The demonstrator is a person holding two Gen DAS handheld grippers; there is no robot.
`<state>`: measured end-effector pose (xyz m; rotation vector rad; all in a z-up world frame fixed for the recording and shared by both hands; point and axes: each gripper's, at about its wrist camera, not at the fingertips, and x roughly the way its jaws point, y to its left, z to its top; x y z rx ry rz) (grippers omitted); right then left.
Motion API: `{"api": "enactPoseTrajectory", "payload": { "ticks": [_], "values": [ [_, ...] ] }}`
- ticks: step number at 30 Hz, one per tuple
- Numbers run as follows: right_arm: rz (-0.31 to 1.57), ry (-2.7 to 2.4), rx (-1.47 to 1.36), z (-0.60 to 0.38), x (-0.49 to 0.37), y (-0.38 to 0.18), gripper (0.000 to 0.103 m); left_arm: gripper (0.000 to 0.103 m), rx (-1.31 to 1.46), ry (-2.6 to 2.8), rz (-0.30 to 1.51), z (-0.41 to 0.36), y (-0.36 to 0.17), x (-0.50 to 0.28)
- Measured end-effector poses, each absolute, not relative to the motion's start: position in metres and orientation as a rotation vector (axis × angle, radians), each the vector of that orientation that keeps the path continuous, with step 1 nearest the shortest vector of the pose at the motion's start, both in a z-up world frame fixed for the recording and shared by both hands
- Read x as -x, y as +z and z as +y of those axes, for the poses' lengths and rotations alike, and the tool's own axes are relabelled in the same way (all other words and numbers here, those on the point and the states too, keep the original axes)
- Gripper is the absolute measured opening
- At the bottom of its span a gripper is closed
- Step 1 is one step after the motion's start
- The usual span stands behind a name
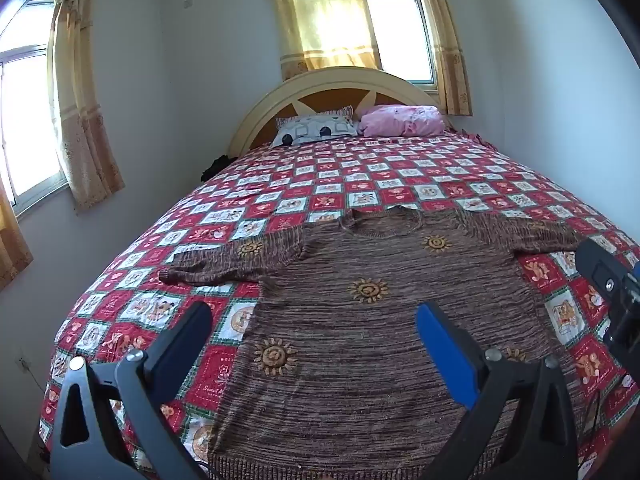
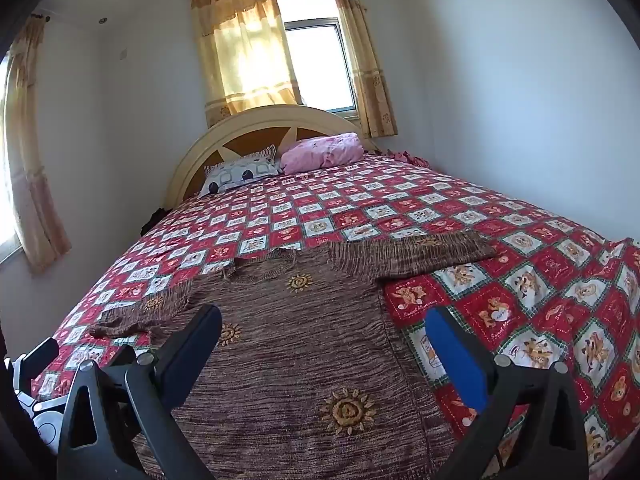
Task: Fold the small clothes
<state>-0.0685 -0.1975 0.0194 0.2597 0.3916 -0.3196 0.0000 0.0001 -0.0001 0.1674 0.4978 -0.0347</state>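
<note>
1. Now the left gripper (image 1: pixel 314 330) hovers over the hem side of the brown sweater (image 1: pixel 360 320), fingers apart, holding nothing.
2. Spread flat on the bed (image 1: pixel 360 168), the sweater could bunch if only one layer is pinched.
3. Right of it, the right gripper (image 2: pixel 324 334) hovers with fingers apart; uneven lifts would skew the fold.

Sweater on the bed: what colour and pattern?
The sweater is streaky brown knit with scattered golden sun motifs, shown best in the left wrist view.
</note>
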Motion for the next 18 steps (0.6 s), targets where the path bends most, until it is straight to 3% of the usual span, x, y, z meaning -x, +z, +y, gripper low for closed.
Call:
{"api": "enactPoseTrajectory", "payload": {
  "ticks": [18],
  "values": [
    [0.386, -0.323, -0.219, -0.19, 0.068, 0.017, 0.102, 0.103, -0.131, -0.055, 0.524, 0.003, -0.002, -0.001]
  ]
}}
